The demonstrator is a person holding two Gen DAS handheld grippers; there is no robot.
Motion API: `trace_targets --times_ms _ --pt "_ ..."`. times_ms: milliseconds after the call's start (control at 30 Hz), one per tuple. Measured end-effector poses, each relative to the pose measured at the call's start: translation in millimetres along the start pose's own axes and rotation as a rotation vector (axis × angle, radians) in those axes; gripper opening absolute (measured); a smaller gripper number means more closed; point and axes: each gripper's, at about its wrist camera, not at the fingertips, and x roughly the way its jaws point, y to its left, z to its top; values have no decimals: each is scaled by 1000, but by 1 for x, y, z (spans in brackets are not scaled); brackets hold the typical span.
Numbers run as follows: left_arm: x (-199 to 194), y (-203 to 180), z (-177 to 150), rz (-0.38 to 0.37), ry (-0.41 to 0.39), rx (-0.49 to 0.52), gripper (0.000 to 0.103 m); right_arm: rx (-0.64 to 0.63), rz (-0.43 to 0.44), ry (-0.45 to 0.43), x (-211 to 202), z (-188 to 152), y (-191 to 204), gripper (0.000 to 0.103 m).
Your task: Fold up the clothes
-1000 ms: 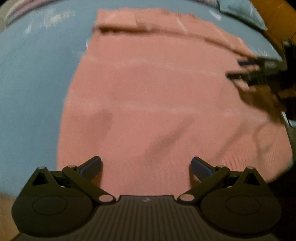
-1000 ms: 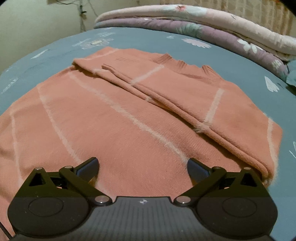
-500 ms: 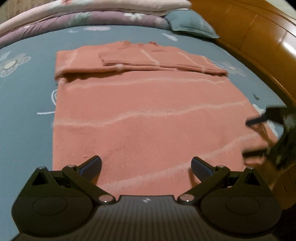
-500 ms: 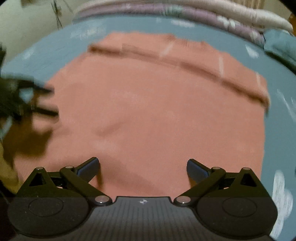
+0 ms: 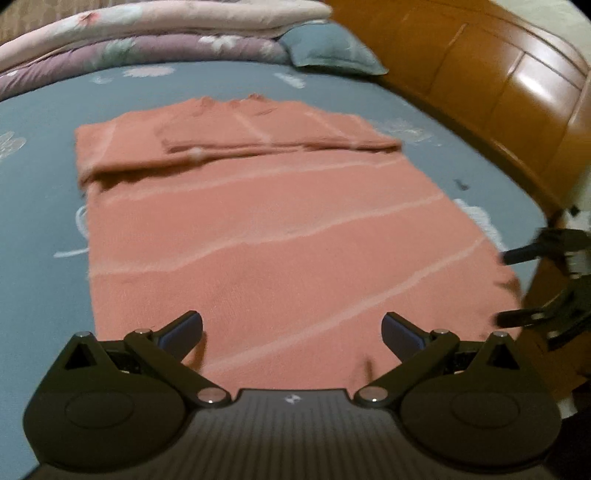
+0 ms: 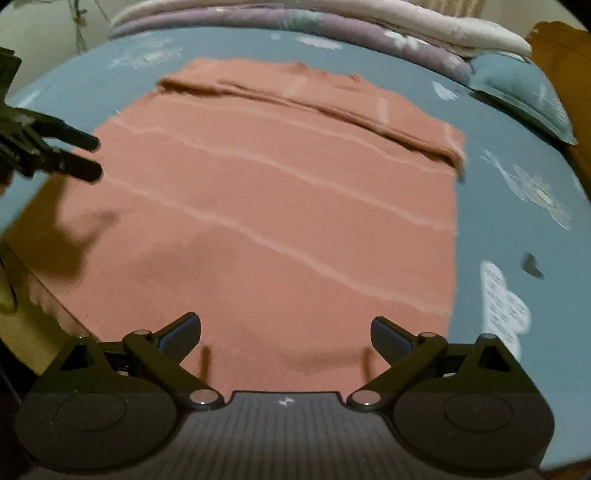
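The bed (image 5: 40, 206), with its blue-grey flowered sheet, takes up pretty much the whole scene, with a wooden headboard (image 5: 491, 92) along the right side in the left wrist view and folded quilts (image 5: 155, 33) stacked at the far end next to a blue pillow (image 5: 328, 51). Spread flat in the middle of the sheet is the salmon-pink sweater (image 5: 266, 236) with thin pale stripes. Its long axis runs straight away from both cameras: hem closest to the claws, neckline pointing at the quilts, and the sleeves are folded in across the chest at the far end, so it reads as a tall rectangle. The left claw (image 5: 291, 332) sits right over the near hem, fingers spread wide apart, nothing between them. Same deal with the right claw (image 6: 286, 332), wide open and empty, hovering over the hem on the other side. Each one shows up at the edge of the other's view, jaws parted there too, beside the sweater's near corners.
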Motion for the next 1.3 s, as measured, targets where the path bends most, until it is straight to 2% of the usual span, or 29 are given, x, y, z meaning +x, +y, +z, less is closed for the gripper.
trace_targets --times_ms 167,267,333,400,467,500,567,600,633,833,933,1033,1100,1200,1300 --pt "2 -13 -26 27 41 -37 102 -22 -6 30 1 -41 -10 103" --pt "-7 -26 -50 101 34 -21 102 -40 -40 70 -3 -64 -18 103" --pt "-14 -36 -58 156 31 -27 102 -56 -82 110 -7 -79 -24 98" --pt "-23 -49 -64 182 -4 -18 102 -63 -63 58 -17 -88 -27 97" --pt "-31 -67 -71 197 -51 7 102 -118 -50 -14 -23 -91 -23 92" --pt "-34 -76 -75 205 -74 20 102 -155 -46 -44 -24 -91 -19 82" --pt "-37 -94 -86 217 -109 40 102 -239 -44 -97 -24 -92 -11 76" --pt "-37 -103 -91 221 -127 62 102 -283 -36 -128 -26 -94 -6 65" --pt "-38 -112 -97 224 -145 88 102 -327 -28 -159 -27 -95 -2 58" --pt "-27 -168 -133 243 -189 329 102 -478 90 -316 -40 -110 23 58" --pt "-16 -190 -146 240 -178 464 102 -568 135 -340 -35 -123 41 58" --pt "-5 -207 -155 217 -151 578 102 -633 168 -318 -23 -129 57 58" --pt "2 -212 -158 202 -128 626 101 -663 130 -315 -17 -134 68 58" --pt "10 -220 -161 223 -113 695 101 -716 39 -350 -15 -131 71 58" --pt "17 -227 -163 249 -109 772 101 -722 -1 -396 -24 -123 71 58"
